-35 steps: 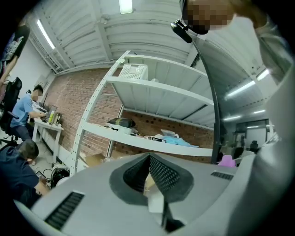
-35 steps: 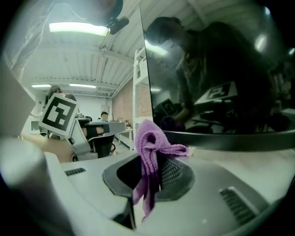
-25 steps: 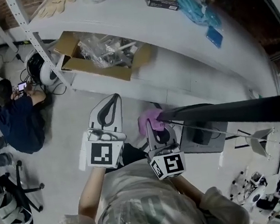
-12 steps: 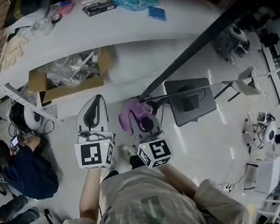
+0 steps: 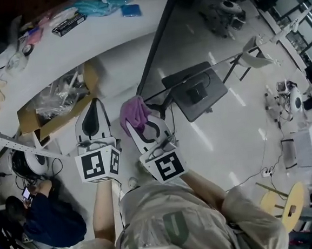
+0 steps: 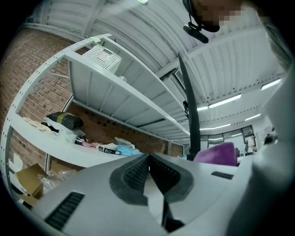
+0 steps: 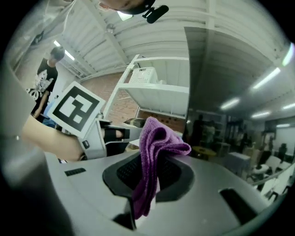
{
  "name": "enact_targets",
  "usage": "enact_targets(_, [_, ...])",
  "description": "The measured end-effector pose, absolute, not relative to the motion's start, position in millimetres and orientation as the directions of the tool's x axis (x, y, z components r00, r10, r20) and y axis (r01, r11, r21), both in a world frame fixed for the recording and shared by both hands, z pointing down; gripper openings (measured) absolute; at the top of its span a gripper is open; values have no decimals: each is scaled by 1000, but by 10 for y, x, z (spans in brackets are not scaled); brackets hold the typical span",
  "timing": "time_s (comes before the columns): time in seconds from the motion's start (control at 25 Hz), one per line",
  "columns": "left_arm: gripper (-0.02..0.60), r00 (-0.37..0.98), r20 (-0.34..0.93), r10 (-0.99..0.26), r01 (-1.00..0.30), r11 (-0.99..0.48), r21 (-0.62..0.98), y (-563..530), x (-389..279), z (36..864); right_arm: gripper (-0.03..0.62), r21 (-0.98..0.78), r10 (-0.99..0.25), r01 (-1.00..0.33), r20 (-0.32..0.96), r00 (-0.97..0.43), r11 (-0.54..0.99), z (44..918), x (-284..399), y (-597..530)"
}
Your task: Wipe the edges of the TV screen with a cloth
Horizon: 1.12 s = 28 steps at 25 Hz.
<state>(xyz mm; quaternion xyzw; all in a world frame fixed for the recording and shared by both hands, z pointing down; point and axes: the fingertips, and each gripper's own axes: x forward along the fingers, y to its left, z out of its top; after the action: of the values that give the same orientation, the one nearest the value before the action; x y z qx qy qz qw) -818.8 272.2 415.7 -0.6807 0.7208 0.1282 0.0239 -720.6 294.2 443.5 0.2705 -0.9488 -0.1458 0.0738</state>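
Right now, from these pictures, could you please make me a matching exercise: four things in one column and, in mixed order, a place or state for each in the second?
Column one
1. purple woven cloth
2. left tongs
3. open brown cardboard box
4. large dark flat TV screen

Column two
a. under the long white shelf
b. reflects ceiling lights
c. pinched in the right tongs
d. shut, nothing between them

Pairs: 1-c, 2-d, 3-a, 4-b

bright ceiling strips, fisheye edges, vignetting
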Motion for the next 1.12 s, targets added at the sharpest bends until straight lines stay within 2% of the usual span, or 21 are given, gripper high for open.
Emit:
enact_targets(0.12, [15, -51, -233, -971, -987, 14, 158, 2705, -8137, 4097, 54, 377, -622, -566, 37, -782, 733, 4341, -7190, 2730])
enact_targets(0.36, [15, -27, -229, -973, -995, 4, 99, 2641, -8047, 3870, 54, 478, -690, -625, -52, -722, 617, 3886, -7093, 2664])
enact_targets(0.6, [15, 9, -213, -977, -1000, -14, 22, 2517, -7958, 3322, 54, 355, -685, -755, -324, -653, 552, 2953, -6999, 2701])
enact_targets(0.84, [15, 23, -335, -942, -1000, -26, 3, 2482, -7959, 2332, 54, 415, -667, -759, -373, -645, 502, 2071, -6978, 2723])
enact_targets(1.12, [15, 74, -499, -864, -996, -35, -88, 2567, -7817, 1185, 54, 579, -651, -726, -395, -648, 372, 1148, -6952, 2811])
